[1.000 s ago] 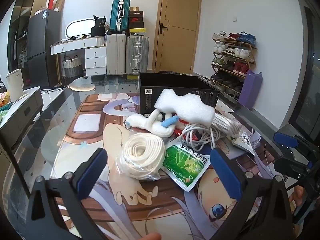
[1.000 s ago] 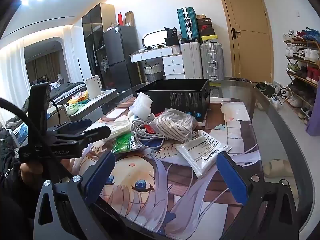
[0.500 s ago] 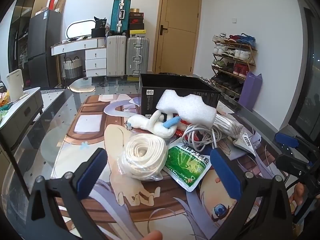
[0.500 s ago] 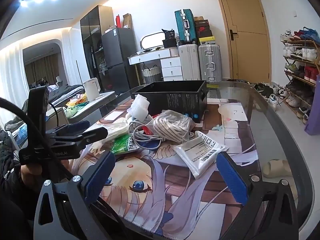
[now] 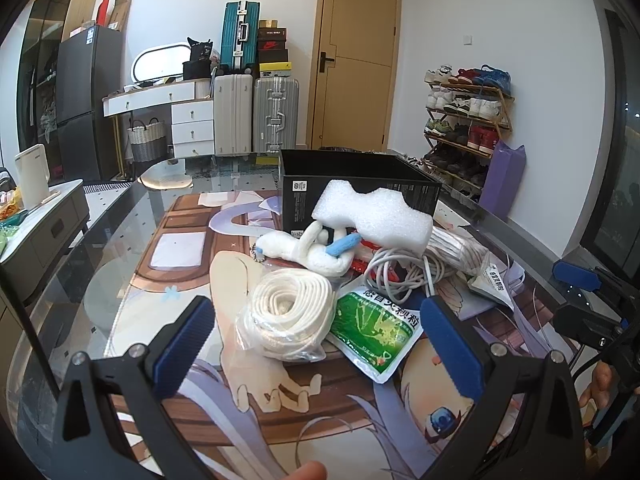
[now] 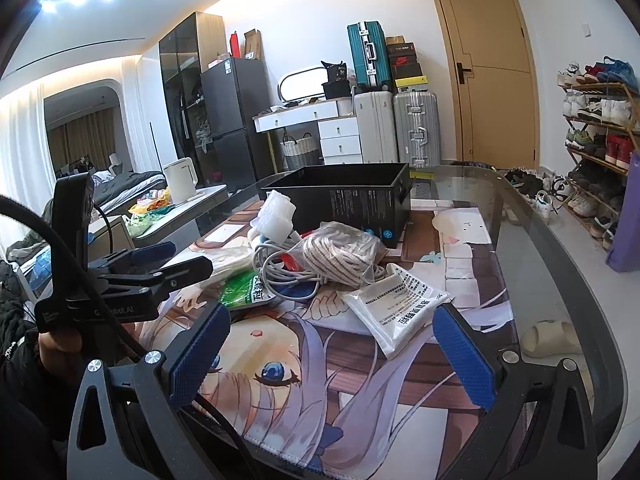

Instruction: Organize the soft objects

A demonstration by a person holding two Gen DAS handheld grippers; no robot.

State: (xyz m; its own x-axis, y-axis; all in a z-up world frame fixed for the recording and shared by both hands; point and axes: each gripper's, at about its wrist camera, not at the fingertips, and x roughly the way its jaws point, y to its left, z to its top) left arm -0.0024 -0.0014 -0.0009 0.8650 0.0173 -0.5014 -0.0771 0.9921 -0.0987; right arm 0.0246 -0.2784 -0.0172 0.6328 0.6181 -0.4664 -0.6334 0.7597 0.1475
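Left wrist view shows the left hand-held gripper (image 5: pixel 316 336) spread wide and empty above a bagged white rope coil (image 5: pixel 290 314) on the bench (image 5: pixel 120 232). Behind the coil sit a foam block (image 5: pixel 374 216) and black box (image 5: pixel 352 184). Right hand-held gripper (image 6: pixel 330 354) also gapes empty near a white packet (image 6: pixel 400 308).

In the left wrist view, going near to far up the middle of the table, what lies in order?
Bagged coil of white rope → white plush toy with a blue part → white foam block → open black box.
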